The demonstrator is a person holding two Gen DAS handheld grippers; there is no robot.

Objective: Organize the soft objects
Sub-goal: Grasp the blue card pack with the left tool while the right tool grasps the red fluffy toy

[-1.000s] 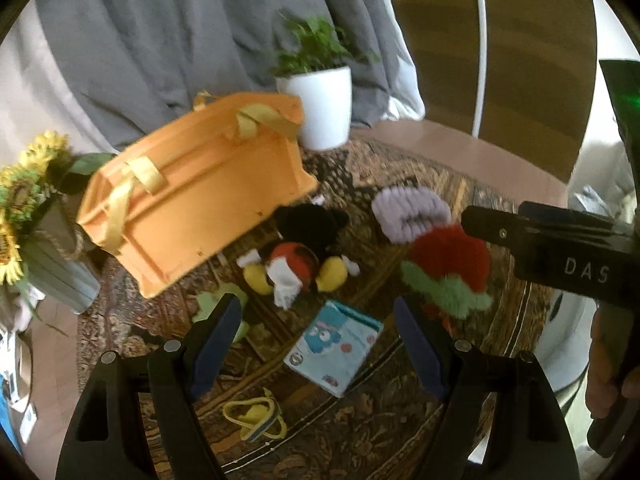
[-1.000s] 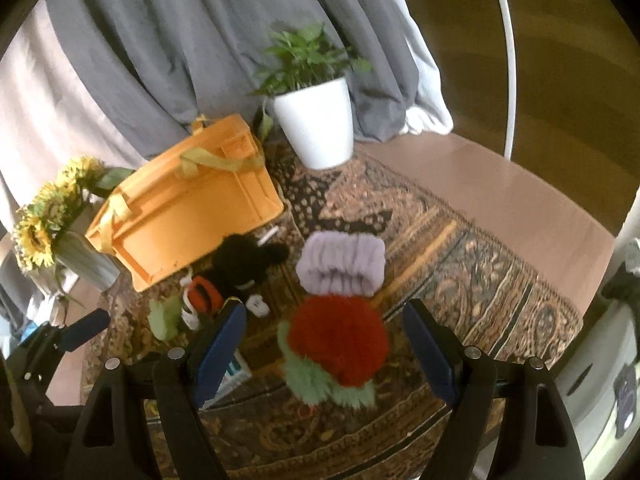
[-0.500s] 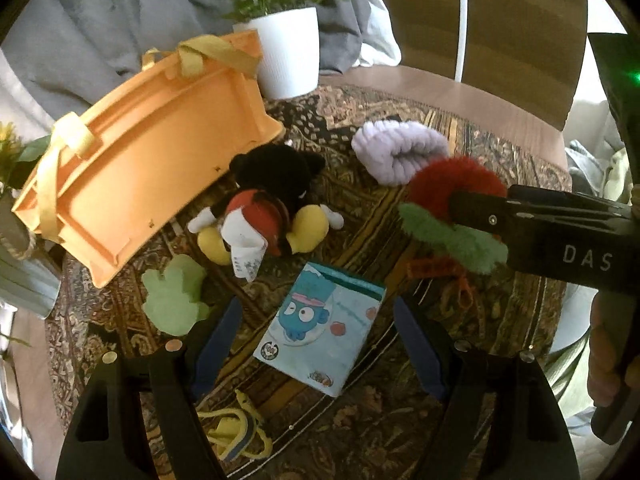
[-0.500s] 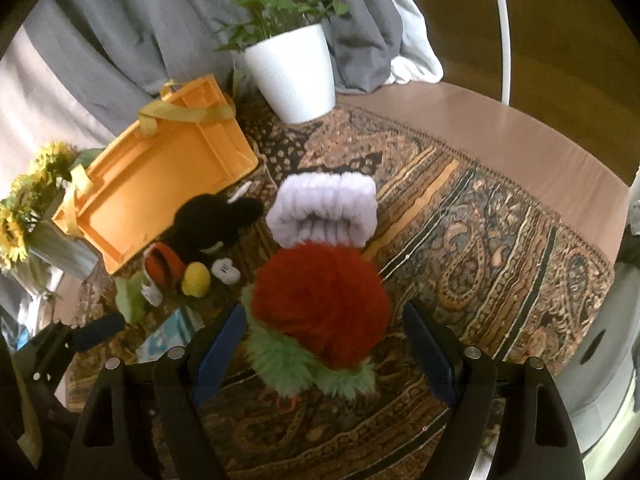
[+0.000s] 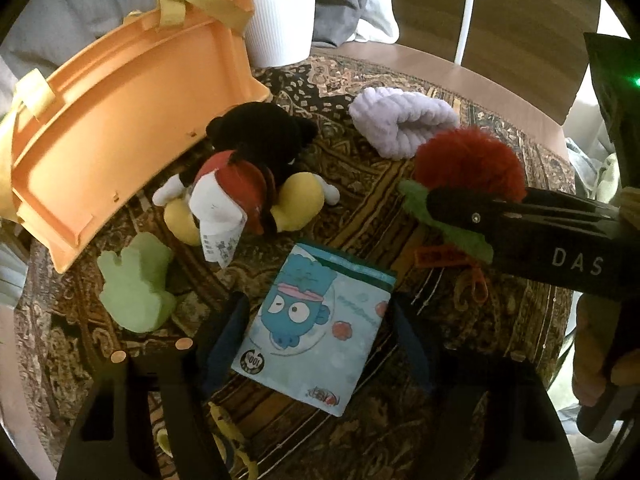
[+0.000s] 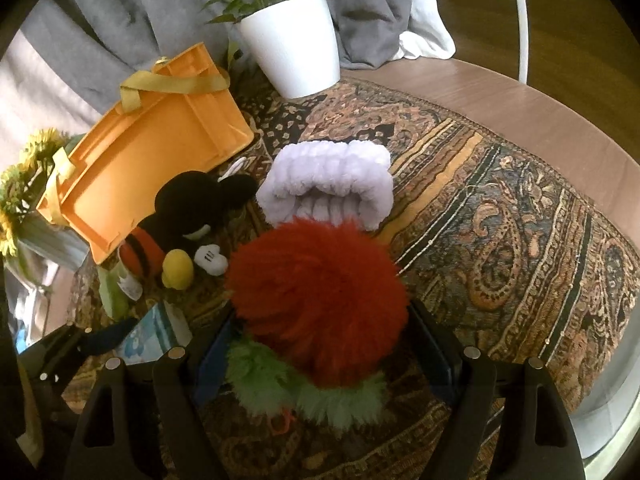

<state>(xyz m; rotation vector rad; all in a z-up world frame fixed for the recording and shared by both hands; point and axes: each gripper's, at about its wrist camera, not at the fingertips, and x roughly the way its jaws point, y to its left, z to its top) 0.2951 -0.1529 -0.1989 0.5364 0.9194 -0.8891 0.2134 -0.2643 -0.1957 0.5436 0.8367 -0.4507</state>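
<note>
1. While its jaws are closing, the left claw (image 5: 316,344) straddles the blue cartoon pouch (image 5: 316,328), which lies flat on the patterned cloth (image 5: 400,184); the pads stand at the pouch's left and right edges and do not visibly press on it.
2. The right claw (image 6: 320,356) stands open around the red pompom toy (image 6: 320,300) with its green fringe (image 6: 304,392); a blue pad sits on either side of the fur, and I cannot tell whether they touch it.
3. Just beyond the red toy, touching its far edge, lies the rolled lilac towel (image 6: 328,184).
4. Left of both, the black mouse plush (image 5: 256,176) lies on its front, its white tag hanging toward the pouch's far left corner with a narrow strip of cloth between.
5. The green foam shape (image 5: 136,284) lies just left of the left claw's left finger, close enough to crowd that side.
6. The orange crate (image 5: 120,120), with yellow straps, is tipped on its side at the far left, its near edge almost against the plush.
7. A white plant pot (image 6: 296,44) stands at the far edge of the cloth, grey curtain behind it.
8. Open room lies to the right: a broad bare stretch of cloth runs to the curved edge of the tabletop (image 6: 520,100).
9. Sunflowers (image 6: 24,176) stand beyond the crate at the far left.
</note>
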